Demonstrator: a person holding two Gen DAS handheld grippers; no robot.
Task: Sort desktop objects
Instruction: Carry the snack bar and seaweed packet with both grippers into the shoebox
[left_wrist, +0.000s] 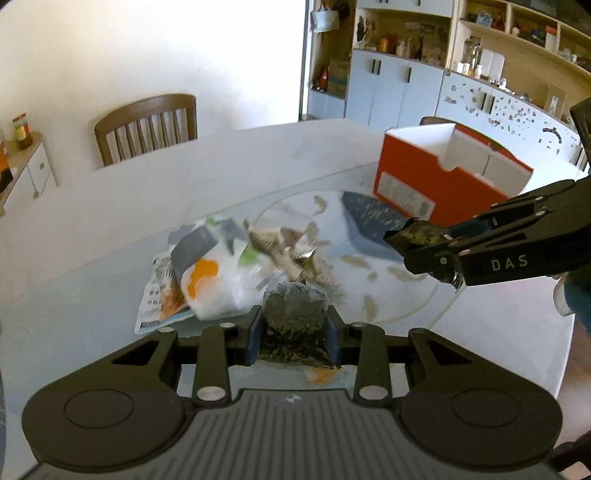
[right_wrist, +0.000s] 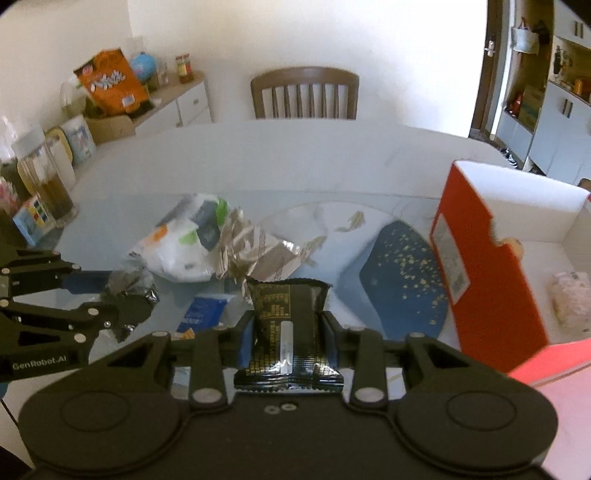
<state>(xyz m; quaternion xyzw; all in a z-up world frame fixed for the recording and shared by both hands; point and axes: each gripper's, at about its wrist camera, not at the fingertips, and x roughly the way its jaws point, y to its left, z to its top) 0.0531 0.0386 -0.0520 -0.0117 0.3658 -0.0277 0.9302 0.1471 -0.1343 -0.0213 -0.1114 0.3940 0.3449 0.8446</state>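
Both claws are matte black plastic — flat linkage arms pinned with round silver screws, two round discs on a ribbed base, blue finger pads. The right claw (left_wrist: 397, 236) bears white "DAS" lettering; the left claw (right_wrist: 127, 295) reads "GenRobot.AI".

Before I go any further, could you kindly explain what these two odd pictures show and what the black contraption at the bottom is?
Each picture comes from a camera mounted on a hand-held two-finger gripper, looking along its fingers; a person carries one in each hand. The left gripper is shut on a crumpled dark foil wrapper. The right gripper is shut on a black snack packet with gold print. Each gripper also shows at the edge of the other's picture. On the glass-topped table lie a white plastic bag, crinkled silver foil, a dark blue gold-flecked mat and an open orange box.
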